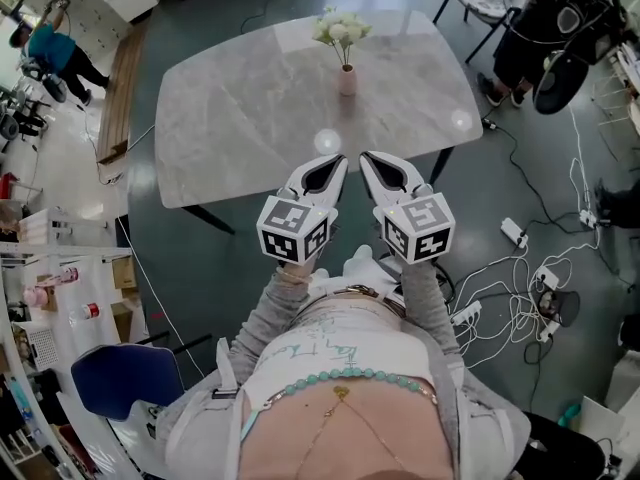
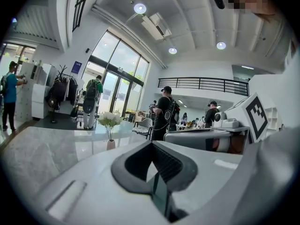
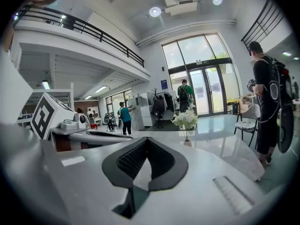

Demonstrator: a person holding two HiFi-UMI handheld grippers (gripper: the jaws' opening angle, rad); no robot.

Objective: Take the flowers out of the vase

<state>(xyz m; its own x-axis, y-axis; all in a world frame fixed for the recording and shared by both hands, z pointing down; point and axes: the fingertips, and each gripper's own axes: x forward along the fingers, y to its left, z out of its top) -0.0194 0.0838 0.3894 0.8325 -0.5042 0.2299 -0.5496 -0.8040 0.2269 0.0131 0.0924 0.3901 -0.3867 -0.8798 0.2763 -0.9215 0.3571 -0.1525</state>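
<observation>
The left gripper has its 2 jaws closed tip to tip with nothing between them; only the hollow loop of dark ridged padding behind the tips is open. The right gripper is the same, its jaws pressed together and empty. Both are held side by side, almost touching, in front of the person's body, over the near edge of a pale marble-patterned surface. Each carries a white cube with black square markers at its rear. Well beyond the tips, toward the far side of the surface, stands a small pink vase, upright, holding a bunch of white flowers on thin stems. Nothing else stands on the surface near it. The left gripper view shows the flowers off to its left, the right gripper view shows them slightly to its right, so the vase sits roughly on the line between the 2 grippers. On the floor to the right lie loose cables, and a person in black is beside a chair past the far corner. The task looks not yet begun. To do it well, both sets of jaws likely need to part during the reach: 1 gripper could steady the narrow vase low on its body, since it seems light and easy to tip, while the other closes gently on the stems just above the rim and lifts straight up.
</observation>
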